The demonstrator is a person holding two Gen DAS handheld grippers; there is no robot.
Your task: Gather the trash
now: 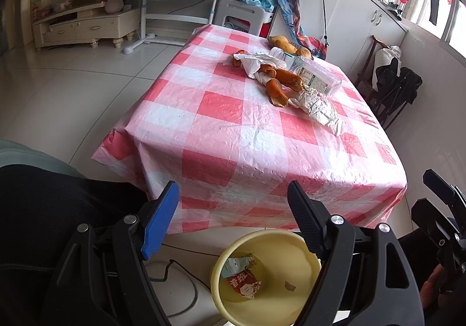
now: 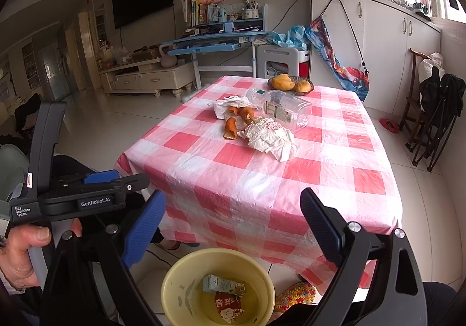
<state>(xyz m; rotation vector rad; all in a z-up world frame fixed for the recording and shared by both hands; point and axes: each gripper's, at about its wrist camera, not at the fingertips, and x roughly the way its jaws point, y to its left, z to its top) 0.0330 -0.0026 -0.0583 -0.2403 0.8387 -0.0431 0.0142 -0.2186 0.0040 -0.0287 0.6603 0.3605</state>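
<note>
A yellow bin (image 1: 303, 256) (image 2: 174, 276) stands on the floor below the table's near edge, holding a small carton (image 1: 237, 263) (image 2: 222, 283) and a red wrapper (image 1: 244, 285) (image 2: 228, 307). On the checked tablecloth (image 1: 233, 128) (image 2: 320, 157) lie orange peels (image 1: 284, 84) (image 2: 233, 122), crumpled white paper (image 1: 317, 107) (image 2: 271, 139), a white plastic bag (image 1: 256, 62) (image 2: 230, 104) and an empty clear bottle (image 1: 314, 71) (image 2: 285, 109). My left gripper (image 1: 233, 189) is open and empty above the bin. My right gripper (image 2: 233, 198) is open and empty above the bin.
A bowl of mangoes (image 1: 288, 46) (image 2: 289, 84) sits at the table's far side. A folded chair with dark bags (image 1: 393, 87) (image 2: 434, 113) stands right of the table. White cabinets (image 2: 378, 43), a blue desk (image 2: 215, 40) and a white stool (image 1: 241, 16) lie behind.
</note>
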